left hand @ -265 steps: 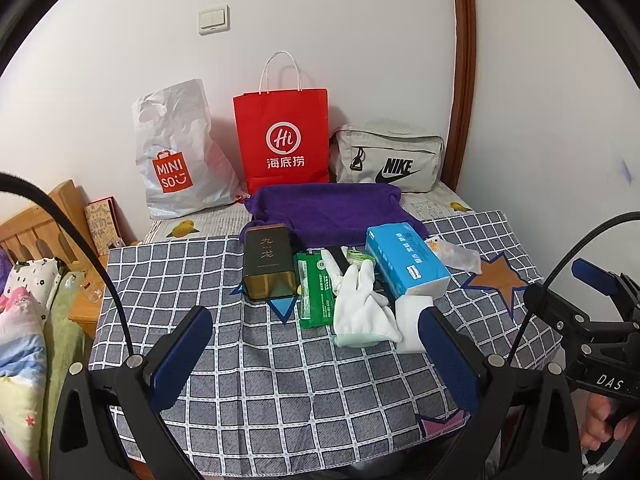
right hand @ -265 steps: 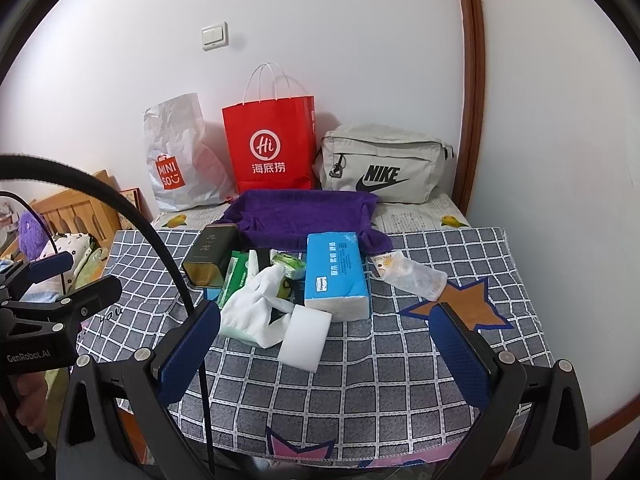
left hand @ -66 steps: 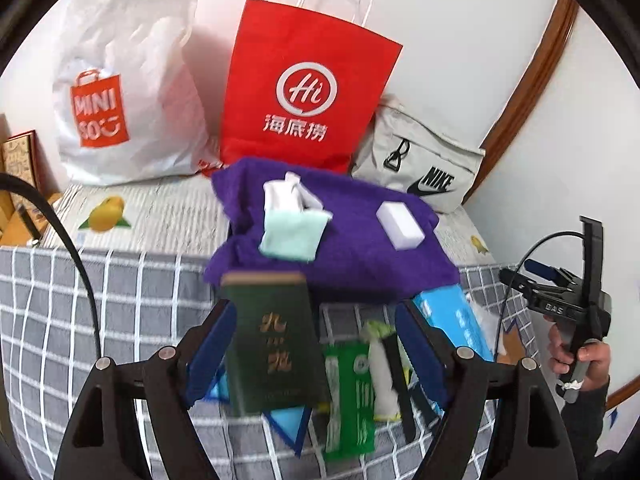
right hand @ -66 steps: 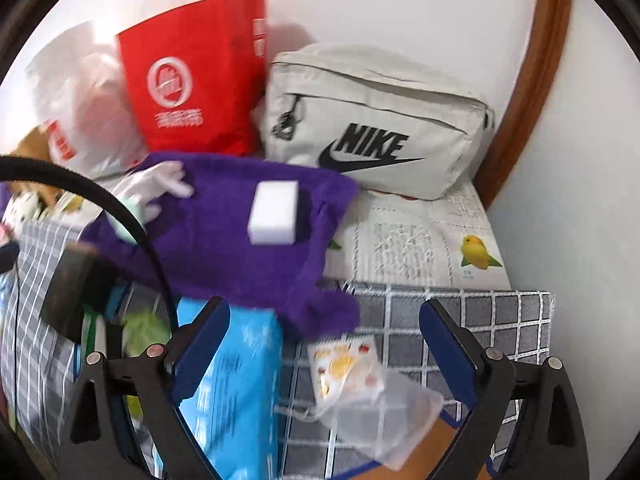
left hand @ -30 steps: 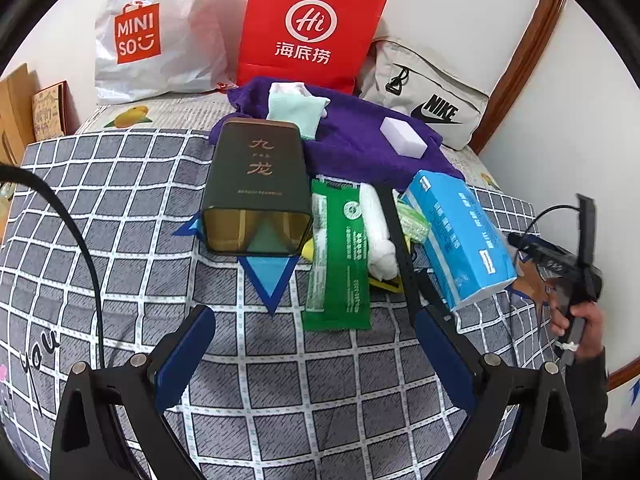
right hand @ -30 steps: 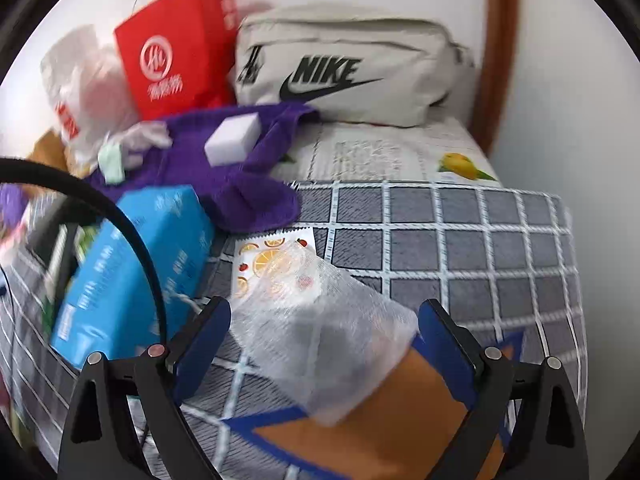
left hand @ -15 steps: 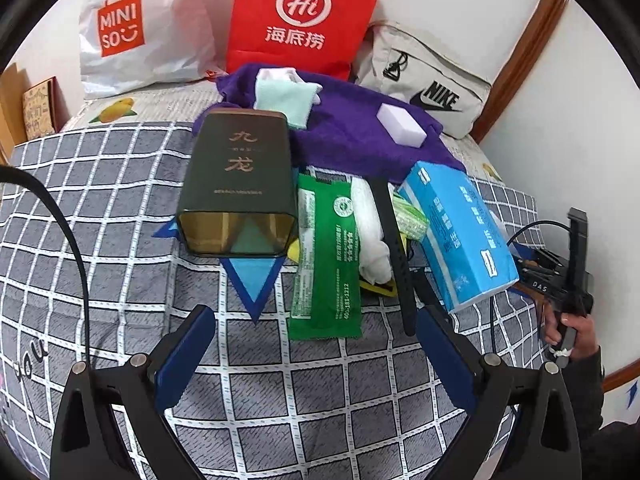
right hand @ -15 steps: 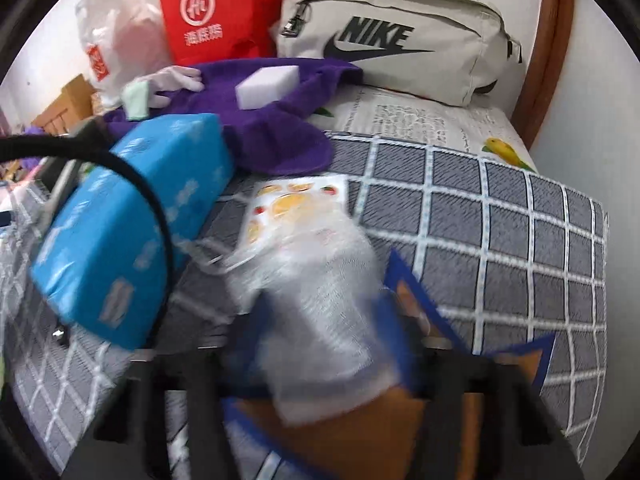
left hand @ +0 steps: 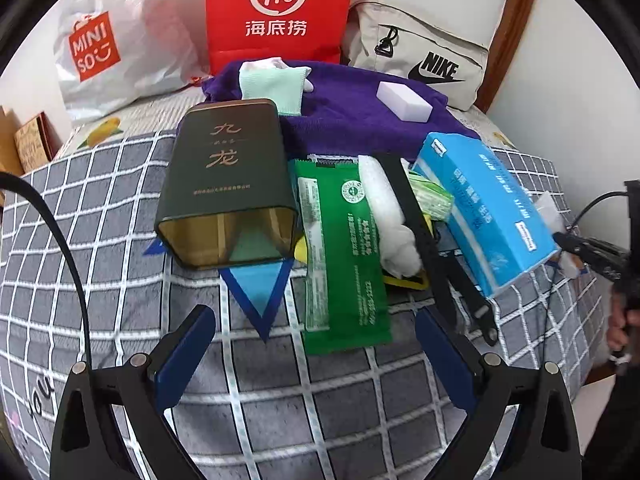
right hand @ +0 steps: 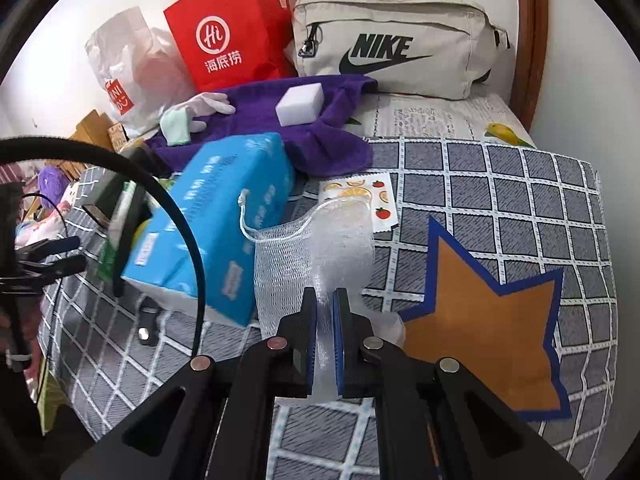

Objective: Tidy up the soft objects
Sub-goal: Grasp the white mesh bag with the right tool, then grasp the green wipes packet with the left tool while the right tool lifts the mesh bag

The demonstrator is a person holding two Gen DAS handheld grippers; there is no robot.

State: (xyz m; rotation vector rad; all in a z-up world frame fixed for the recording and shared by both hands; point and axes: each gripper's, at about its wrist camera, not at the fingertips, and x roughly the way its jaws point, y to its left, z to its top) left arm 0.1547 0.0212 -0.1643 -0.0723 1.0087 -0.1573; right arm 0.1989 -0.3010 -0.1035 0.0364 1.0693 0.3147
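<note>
My right gripper (right hand: 325, 300) is shut on a white mesh pouch (right hand: 316, 240) that lies on the checked cloth beside a blue tissue pack (right hand: 216, 216). A purple towel (right hand: 256, 124) at the back holds a white sponge (right hand: 301, 104) and white and mint gloves (right hand: 192, 118). My left gripper (left hand: 316, 356) is open and empty, low over the cloth in front of a green packet (left hand: 340, 256). The towel (left hand: 352, 116), sponge (left hand: 405, 101), gloves (left hand: 276, 86) and a white roll of soft stuff (left hand: 390, 216) show in the left wrist view.
A dark green tin (left hand: 226, 184) lies left of the green packet. A black strap (left hand: 432, 240) runs beside the blue tissue pack (left hand: 488, 216). A red paper bag (left hand: 278, 12), a white Miniso bag (left hand: 108, 52) and a beige Nike bag (right hand: 396, 48) stand along the wall.
My right gripper has closed on the mesh pouch, which it was spread around a second ago. My left gripper has drifted slightly closer to the tin and green packet.
</note>
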